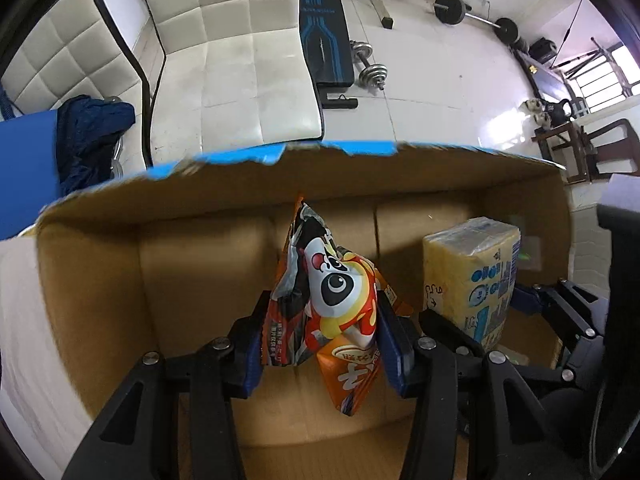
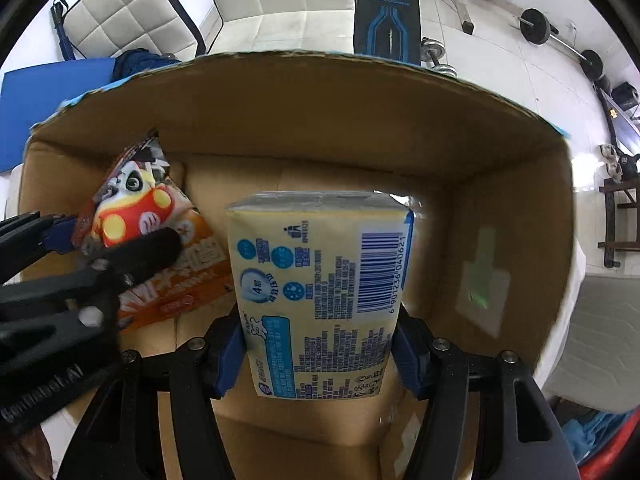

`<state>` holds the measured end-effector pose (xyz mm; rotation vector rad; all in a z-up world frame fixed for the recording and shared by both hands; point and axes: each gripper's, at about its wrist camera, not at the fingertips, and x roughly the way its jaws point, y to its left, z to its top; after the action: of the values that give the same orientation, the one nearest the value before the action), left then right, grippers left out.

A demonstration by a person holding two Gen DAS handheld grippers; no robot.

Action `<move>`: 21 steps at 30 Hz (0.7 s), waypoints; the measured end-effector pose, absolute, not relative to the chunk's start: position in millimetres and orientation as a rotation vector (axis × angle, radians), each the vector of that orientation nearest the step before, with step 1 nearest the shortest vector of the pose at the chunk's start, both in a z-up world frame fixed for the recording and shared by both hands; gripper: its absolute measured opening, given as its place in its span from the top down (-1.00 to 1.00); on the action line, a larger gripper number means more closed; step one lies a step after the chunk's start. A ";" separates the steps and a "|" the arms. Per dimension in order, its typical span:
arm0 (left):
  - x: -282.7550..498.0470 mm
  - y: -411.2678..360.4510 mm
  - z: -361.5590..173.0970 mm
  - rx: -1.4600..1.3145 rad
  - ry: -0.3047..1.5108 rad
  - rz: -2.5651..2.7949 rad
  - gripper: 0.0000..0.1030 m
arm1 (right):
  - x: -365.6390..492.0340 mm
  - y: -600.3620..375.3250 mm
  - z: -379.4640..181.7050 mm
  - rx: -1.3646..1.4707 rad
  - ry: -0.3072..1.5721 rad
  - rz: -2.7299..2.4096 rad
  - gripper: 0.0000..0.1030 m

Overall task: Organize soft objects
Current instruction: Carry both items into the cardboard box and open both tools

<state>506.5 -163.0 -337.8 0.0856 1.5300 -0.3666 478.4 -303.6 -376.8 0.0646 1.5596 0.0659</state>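
My left gripper (image 1: 318,334) is shut on an orange snack bag with a panda print (image 1: 332,300), held inside an open cardboard box (image 1: 208,184). My right gripper (image 2: 318,354) is shut on a yellow tissue pack (image 2: 320,280), held upright inside the same box (image 2: 500,152). In the left wrist view the tissue pack (image 1: 472,276) is to the right of the snack bag. In the right wrist view the snack bag (image 2: 148,216) and the left gripper (image 2: 120,236) are at the left.
White quilted cushions (image 1: 240,52) lie beyond the box. A blue-black weight bench (image 1: 324,36), dumbbells (image 1: 370,64) and a barbell (image 1: 472,12) are on the tiled floor. A dark blue cloth (image 1: 88,136) and a blue mat (image 2: 48,104) are at the left.
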 end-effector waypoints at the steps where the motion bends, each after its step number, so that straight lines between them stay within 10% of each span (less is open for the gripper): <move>1: 509.3 -165.8 -341.2 0.092 1.536 -0.371 0.12 | 481.7 -304.3 -380.8 0.073 1.566 0.068 -0.27; 9: 513.5 -171.0 -350.2 0.125 1.563 -0.335 0.09 | 495.0 -304.4 -398.6 0.058 1.585 0.051 -0.45; 21: 501.8 -138.1 -312.6 0.087 1.441 -0.225 -0.85 | 466.1 -289.9 -347.6 0.019 1.521 0.027 -0.97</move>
<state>501.8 -138.1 -312.6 0.0868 1.4414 -0.2245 466.1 -289.9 -347.6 0.0194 1.5208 0.0266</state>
